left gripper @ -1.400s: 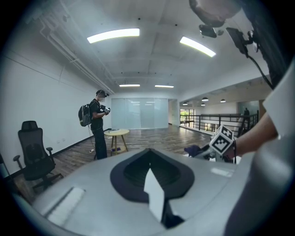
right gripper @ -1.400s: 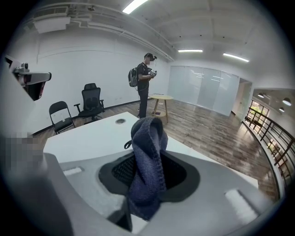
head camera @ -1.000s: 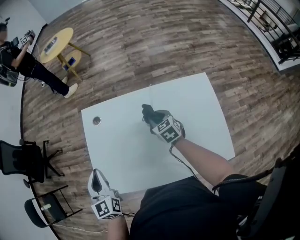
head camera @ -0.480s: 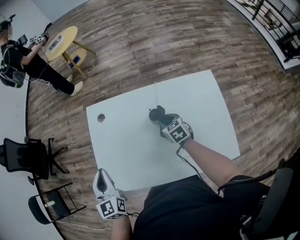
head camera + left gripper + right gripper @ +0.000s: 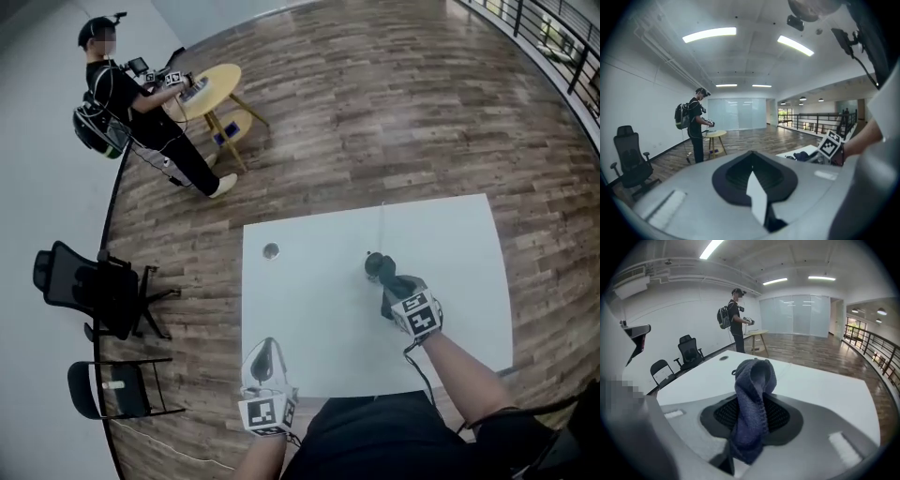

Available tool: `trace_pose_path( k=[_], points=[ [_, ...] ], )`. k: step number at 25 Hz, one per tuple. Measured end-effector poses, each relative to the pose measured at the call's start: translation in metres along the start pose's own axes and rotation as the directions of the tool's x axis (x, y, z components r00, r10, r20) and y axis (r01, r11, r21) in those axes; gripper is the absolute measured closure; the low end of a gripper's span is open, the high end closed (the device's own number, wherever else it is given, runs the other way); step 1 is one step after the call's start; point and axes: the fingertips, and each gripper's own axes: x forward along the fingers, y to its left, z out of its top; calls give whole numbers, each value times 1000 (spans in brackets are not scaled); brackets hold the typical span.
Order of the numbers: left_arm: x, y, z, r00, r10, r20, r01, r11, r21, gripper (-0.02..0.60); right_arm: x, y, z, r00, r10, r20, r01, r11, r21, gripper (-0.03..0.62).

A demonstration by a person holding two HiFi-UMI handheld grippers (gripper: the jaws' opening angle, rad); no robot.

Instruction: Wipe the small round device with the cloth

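The right hand-held gripper (image 5: 387, 284) has drawn back from the far edge toward the middle of the white worktop (image 5: 309, 319). The left hand-held gripper (image 5: 265, 354) hangs over the near edge, by the left corner. The right one's jaws pinch a bunched dark blue cloth (image 5: 375, 266). The left one's jaws are pressed together with nothing between them. The small round device (image 5: 271, 250) lies near the far left corner, well apart from the cloth.

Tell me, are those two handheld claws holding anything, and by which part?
The right gripper pinches the blue cloth around its bunched middle, a folded end poking out past the jaws. The left gripper holds nothing.
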Motion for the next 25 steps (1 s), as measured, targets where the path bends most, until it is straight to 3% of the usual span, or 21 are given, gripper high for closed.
trace_pose_path(
  k=[3,7,13,17,21,25],
  points=[
    [22,-22,8,996,-78,40,78,997,5,577,-29,-1,12,997,-22,79,25,999,-36,471],
    [48,-57,31,977,-183,106,185,983,-8,577,-72,-16,8,984,-115,136,126,989,-73,471],
    [59,-92,45,950,-278,141,282,959,-11,577,-120,-44,-42,958,-260,124,261,965,8,472],
    [63,-95,52,944,-295,145,300,954,-15,577,-124,-54,-70,947,-308,94,304,951,56,471],
    [63,-88,48,948,-298,114,294,954,52,577,-129,-51,-87,944,-325,55,318,943,103,471],
    [61,-89,46,946,-309,102,304,950,65,577,-127,-49,-98,943,-330,36,324,939,117,471]
  ],
)
